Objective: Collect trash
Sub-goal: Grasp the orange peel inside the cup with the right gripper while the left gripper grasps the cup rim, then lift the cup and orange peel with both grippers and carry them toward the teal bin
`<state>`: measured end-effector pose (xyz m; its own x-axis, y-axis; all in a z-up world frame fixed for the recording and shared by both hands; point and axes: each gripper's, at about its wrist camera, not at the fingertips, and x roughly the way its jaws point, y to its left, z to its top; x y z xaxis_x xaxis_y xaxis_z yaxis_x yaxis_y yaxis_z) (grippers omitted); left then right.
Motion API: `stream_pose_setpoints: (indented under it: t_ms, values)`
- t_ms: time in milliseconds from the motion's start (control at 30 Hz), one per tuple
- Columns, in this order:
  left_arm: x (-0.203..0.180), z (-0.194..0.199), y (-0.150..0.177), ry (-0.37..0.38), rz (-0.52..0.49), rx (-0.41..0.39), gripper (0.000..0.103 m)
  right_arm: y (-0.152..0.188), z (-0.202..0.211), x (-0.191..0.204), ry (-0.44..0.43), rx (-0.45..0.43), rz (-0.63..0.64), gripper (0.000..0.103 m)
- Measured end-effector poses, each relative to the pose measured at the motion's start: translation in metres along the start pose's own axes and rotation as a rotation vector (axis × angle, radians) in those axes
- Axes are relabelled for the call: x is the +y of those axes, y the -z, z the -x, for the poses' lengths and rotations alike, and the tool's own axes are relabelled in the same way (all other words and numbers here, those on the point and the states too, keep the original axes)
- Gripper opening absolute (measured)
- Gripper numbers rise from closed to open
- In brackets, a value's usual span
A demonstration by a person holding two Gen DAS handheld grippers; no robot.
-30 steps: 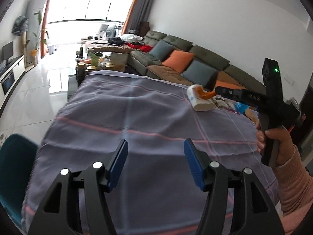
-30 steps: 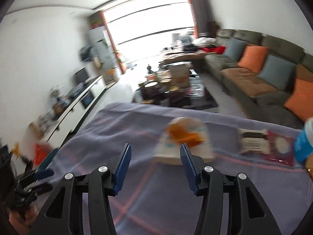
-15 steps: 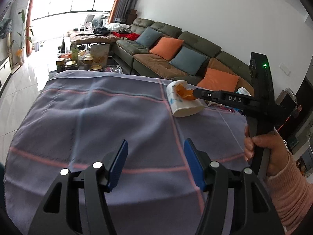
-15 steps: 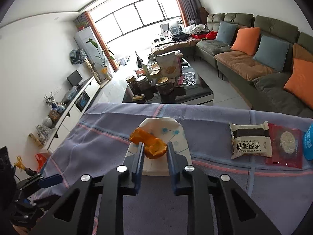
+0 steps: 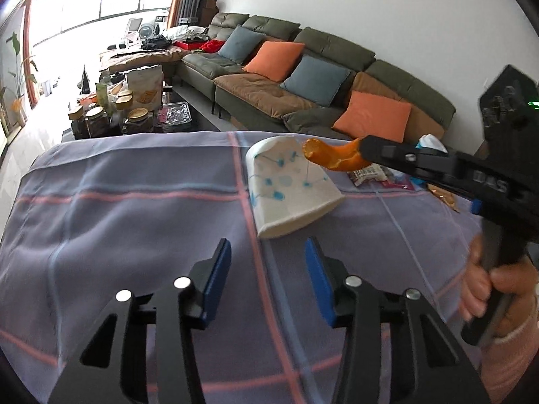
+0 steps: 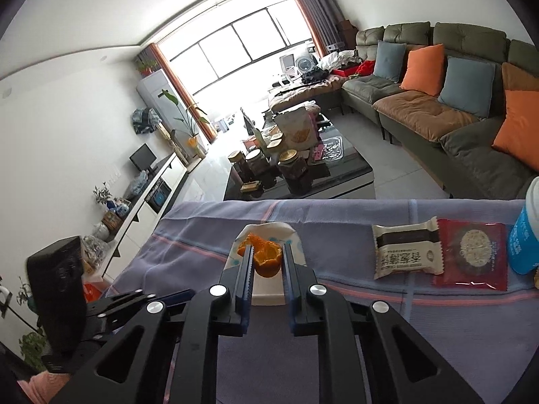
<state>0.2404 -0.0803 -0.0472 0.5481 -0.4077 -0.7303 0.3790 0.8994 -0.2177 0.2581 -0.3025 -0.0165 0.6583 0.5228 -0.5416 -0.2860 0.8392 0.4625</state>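
- Right tongs (image 6: 266, 262), centre of the right wrist view, have just been closing and now pinch an orange peel (image 6: 261, 257) above a white paper cup (image 5: 289, 188) lying on its side.
- Left tongs (image 5: 267, 269), lower centre of the left wrist view, have just been narrowing; nothing sits between them, and the cup lies just beyond.
- Desk (image 5: 134, 235) wears a purple checked cloth; snack packets (image 6: 407, 252) lie at the right.
- Risk: the thin, curled peel could slip from its shallow pinch and drop onto the cloth.

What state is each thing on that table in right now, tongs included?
Orange peel: pinched in the right tongs, lifted.
Paper cup: lying on its side, squashed.
Left tongs: open, just narrowing, empty.
White snack packet: lying flat, sealed.
Red packet: lying flat beside it.
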Motion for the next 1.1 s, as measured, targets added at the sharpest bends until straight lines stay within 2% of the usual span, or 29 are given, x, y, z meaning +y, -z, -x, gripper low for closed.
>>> stream_pose_setpoints:
  t_ms: [67, 333, 367, 400, 633, 767, 1100]
  values:
    - [-0.003, -0.01, -0.008, -0.006, 0.003, 0.016, 0.041, -0.001, 0.0, -0.004, -0.004, -0.003, -0.013, 0.016]
    - [-0.006, -0.032, -0.019, -0.022, -0.012, 0.042, 0.021, 0.001, -0.008, -0.016, -0.024, 0.012, -0.057, 0.016]
    - [-0.005, -0.032, -0.019, -0.021, -0.011, 0.04, 0.014, 0.002, -0.01, -0.019, -0.029, 0.016, -0.066, 0.016]
    - [-0.004, -0.032, -0.02, -0.017, -0.012, 0.039, 0.012, 0.003, -0.01, -0.019, -0.032, 0.019, -0.072, 0.016]
    - [-0.007, -0.022, -0.018, 0.001, -0.03, -0.003, 0.009, 0.006, -0.014, -0.026, -0.056, 0.036, -0.108, 0.016]
    - [-0.013, -0.01, -0.012, -0.02, -0.054, -0.026, 0.008, 0.006, -0.009, -0.024, -0.077, 0.031, -0.105, 0.016]
    - [0.005, 0.049, 0.018, -0.048, -0.007, -0.101, 0.007, 0.015, 0.017, 0.005, -0.161, 0.013, -0.055, 0.016]
